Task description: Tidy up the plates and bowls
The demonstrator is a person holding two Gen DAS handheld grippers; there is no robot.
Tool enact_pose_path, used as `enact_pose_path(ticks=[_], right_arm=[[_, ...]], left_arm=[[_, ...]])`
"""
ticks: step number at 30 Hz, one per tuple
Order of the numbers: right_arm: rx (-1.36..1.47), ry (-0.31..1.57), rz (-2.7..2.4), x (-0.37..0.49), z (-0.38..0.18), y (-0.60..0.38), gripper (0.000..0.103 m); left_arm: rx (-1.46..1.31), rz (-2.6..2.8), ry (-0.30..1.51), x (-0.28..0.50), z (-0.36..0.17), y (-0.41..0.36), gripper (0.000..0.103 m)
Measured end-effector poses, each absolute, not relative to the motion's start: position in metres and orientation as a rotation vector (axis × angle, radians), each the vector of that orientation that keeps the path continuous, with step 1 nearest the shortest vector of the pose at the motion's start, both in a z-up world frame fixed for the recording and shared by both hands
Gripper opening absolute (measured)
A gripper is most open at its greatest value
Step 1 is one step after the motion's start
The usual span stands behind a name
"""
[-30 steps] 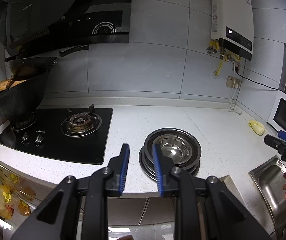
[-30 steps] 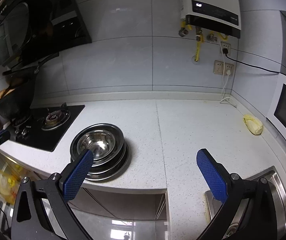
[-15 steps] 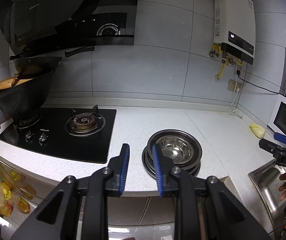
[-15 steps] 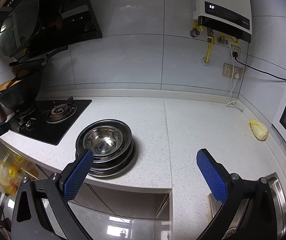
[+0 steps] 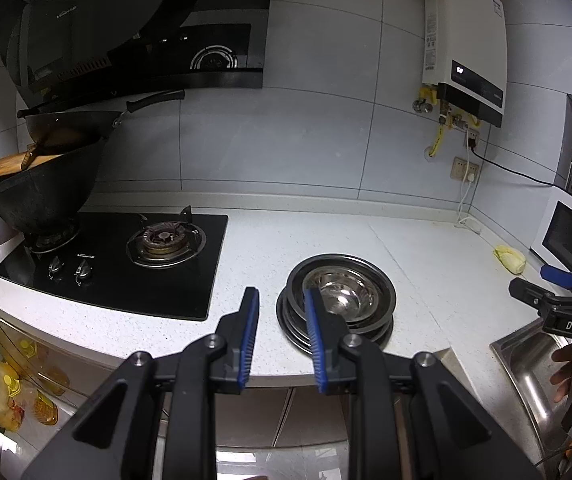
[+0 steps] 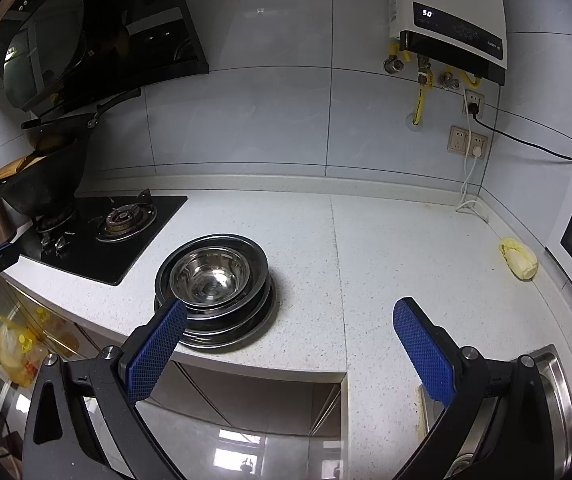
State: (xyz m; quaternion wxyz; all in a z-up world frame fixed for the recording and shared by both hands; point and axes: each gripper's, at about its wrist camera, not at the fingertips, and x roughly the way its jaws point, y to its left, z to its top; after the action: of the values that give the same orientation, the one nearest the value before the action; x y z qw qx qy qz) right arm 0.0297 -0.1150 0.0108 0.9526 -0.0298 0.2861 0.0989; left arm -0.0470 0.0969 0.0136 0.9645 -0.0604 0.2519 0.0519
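A white speckled countertop (image 6: 406,240) is seen running wall to wall under grey tiles, w/ a black range hood (image 5: 133,28) mounted upper left and a white water heater (image 6: 446,20) fixed to the wall upper right. A black glass gas hob (image 5: 125,264) is set into the counter's left part; its left burner is covered by a large black wok (image 5: 41,196), in which a 2nd pan and a wooden board are stacked, while the right burner is left bare. A steel sink (image 5: 534,372) is let into the counter at far right, near the front edge. The task's stack of steel plates and bowls (image 6: 213,284) is found on the counter btwn hob and sink, close to the front edge: flat dark-rimmed plates at the bottom, a shiny bowl nested on top, upright. The left gripper (image 5: 279,332) is held in front of the counter edge, just left of the stack; its blue pads are seen parted by a narrow gap, nothing btwn them, the right finger overlapping the stack's rim in view only – contact can't be told. The right gripper (image 6: 290,356) is held farther right, jaws spread wide & empty, the stack lying behind its left pad. A small yellow cloth-like lump (image 6: 520,260) is left near the right wall.
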Motion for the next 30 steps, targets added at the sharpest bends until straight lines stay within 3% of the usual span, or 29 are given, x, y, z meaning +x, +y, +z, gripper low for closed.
enact_pose_path(ticks=[30], right_arm=[[-0.061,0.585,0.175,0.0211,0.0104,-0.1193,0.101]], left_arm=[[-0.131,0.095,0.531,-0.0408,0.0097,0.0888,0.023]])
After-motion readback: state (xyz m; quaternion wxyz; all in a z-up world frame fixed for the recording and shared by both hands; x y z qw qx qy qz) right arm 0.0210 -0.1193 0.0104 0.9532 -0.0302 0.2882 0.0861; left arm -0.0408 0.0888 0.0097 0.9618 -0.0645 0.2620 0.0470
